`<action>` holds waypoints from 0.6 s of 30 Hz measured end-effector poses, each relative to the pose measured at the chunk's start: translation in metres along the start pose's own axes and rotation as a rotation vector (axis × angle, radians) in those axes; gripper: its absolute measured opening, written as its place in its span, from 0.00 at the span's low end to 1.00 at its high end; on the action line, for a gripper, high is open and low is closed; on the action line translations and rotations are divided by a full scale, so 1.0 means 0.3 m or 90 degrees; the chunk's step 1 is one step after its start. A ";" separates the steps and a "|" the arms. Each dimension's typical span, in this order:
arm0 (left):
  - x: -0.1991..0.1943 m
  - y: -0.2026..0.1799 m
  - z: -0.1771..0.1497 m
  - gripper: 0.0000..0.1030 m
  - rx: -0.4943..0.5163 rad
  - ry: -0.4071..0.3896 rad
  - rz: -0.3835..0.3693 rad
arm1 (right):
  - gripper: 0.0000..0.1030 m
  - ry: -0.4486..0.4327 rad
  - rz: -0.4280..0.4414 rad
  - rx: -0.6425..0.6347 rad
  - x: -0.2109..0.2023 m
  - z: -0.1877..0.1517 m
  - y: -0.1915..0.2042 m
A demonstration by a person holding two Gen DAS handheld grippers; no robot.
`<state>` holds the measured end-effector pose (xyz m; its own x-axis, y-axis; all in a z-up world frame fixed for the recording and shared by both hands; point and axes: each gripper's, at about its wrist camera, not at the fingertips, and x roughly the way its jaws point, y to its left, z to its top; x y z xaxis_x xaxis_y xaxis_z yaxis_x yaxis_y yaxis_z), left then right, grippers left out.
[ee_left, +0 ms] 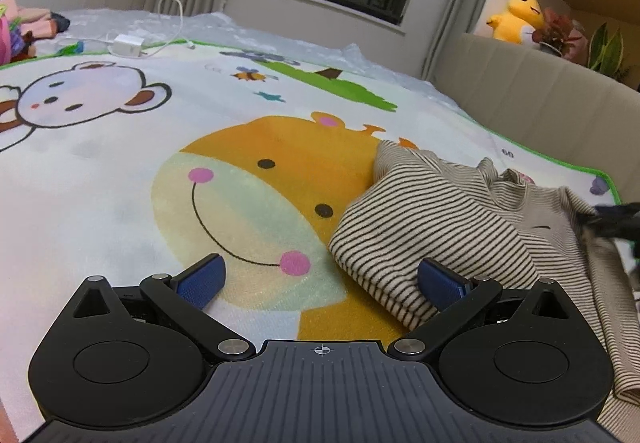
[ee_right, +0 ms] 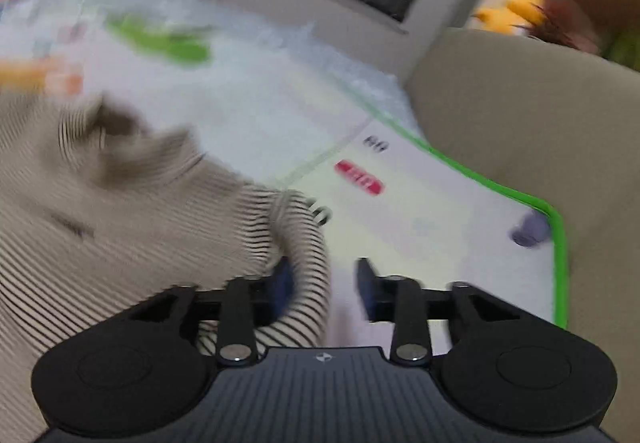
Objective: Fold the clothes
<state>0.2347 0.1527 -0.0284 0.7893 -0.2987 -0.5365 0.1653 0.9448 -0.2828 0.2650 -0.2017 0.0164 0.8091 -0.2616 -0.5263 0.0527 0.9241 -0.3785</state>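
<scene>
The left gripper (ee_left: 320,279) hangs low over the play mat (ee_left: 100,203) with its jaws spread wide and nothing between them. Its blue pads (ee_left: 202,279) stand far apart; the right-hand pad lies against the near folded edge of the striped garment (ee_left: 436,227), while the left-hand pad sits over bare mat. Between the jaws and just ahead of them spreads the printed giraffe face (ee_left: 256,195), orange and pale green with pink cheeks. The garment lies crumpled ahead and to the right of the jaws, a bold-striped fold in front and a finer-striped part trailing off past the right jaw toward the mat's green edge. A dark blurred shape touches the cloth at the far right; what it is cannot be told

The right gripper (ee_right: 326,289) shows in a motion-blurred view, jaws parted. A bold-striped roll of the garment (ee_right: 304,243) lies against the left jaw and partly in the gap; the right jaw is clear of it, over mat. The rest of the cloth spreads to the left of the jaws

Farther ahead of the left jaws lie a printed bear (ee_left: 84,95), then a white charger (ee_left: 128,45) with its cable, and right of the jaws a beige headboard (ee_left: 540,103) with a yellow plush toy (ee_left: 516,19) beyond it
</scene>
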 end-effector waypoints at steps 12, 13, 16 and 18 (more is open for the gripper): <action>-0.153 -0.235 0.086 1.00 0.035 -0.100 -0.184 | 0.61 0.006 0.122 0.210 -0.178 -0.282 -0.039; -0.158 -0.268 0.079 1.00 0.047 -0.111 -0.198 | 0.61 0.004 0.126 0.206 -0.156 -0.283 -0.006; -0.106 -0.349 0.024 1.00 0.081 -0.101 -0.208 | 0.61 -0.016 0.100 0.142 -0.171 -0.265 0.058; -0.030 -0.374 -0.029 1.00 0.087 -0.062 -0.181 | 0.61 -0.022 0.101 0.133 -0.179 -0.267 0.061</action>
<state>0.2039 0.0482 0.0014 0.7516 -0.5455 -0.3709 0.4601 0.8365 -0.2978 0.1756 -0.1929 -0.0232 0.8358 -0.1024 -0.5394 0.0404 0.9913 -0.1255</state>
